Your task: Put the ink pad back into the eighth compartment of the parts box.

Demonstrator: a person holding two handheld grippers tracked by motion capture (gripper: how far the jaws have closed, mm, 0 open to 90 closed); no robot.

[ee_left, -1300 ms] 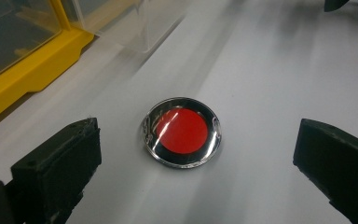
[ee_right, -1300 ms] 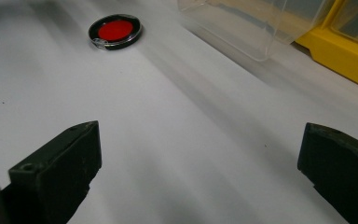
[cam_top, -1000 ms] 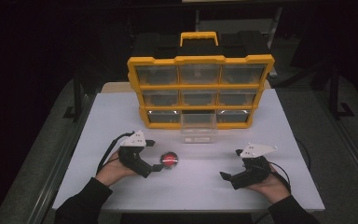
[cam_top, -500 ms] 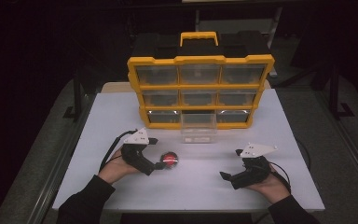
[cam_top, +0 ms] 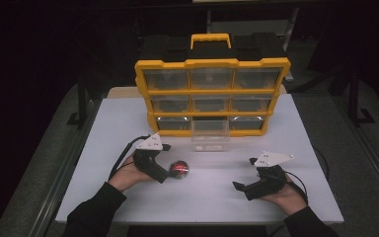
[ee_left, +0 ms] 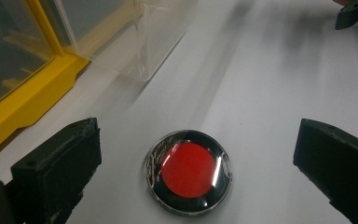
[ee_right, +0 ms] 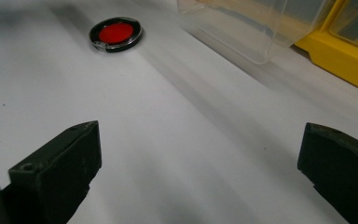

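Dark surroundings close in on every side of your white table (cam_top: 128, 123), so the lit tabletop is all the working room you have. Your round red-centred case (cam_top: 180, 169) lies flat on it, left of the middle and nearer the front edge than the back. In the left gripper view the case (ee_left: 188, 171) sits between the two black jaws with bare table on both sides of it, touching neither; your left gripper (cam_top: 170, 174) is spread wide with the case just off its tips.

Behind the case, a clear drawer (cam_top: 210, 134) stands pulled out from the bottom row of the yellow organizer (cam_top: 212, 64), which takes up the middle of the back edge. Bare table shows between the case and the drawer's front. In the left gripper view that drawer (ee_left: 161, 37) is ahead and to the left, with the organizer's yellow frame (ee_left: 28, 100) running close along the left side.

Your right gripper (cam_top: 241, 187) rests near the front edge on the right half, jaws wide apart and holding nothing. Between it and the case the tabletop is bare, as the right gripper view shows, with the case (ee_right: 116, 34) well off at upper left. Right of that gripper, you have a strip of free table up to the right edge.
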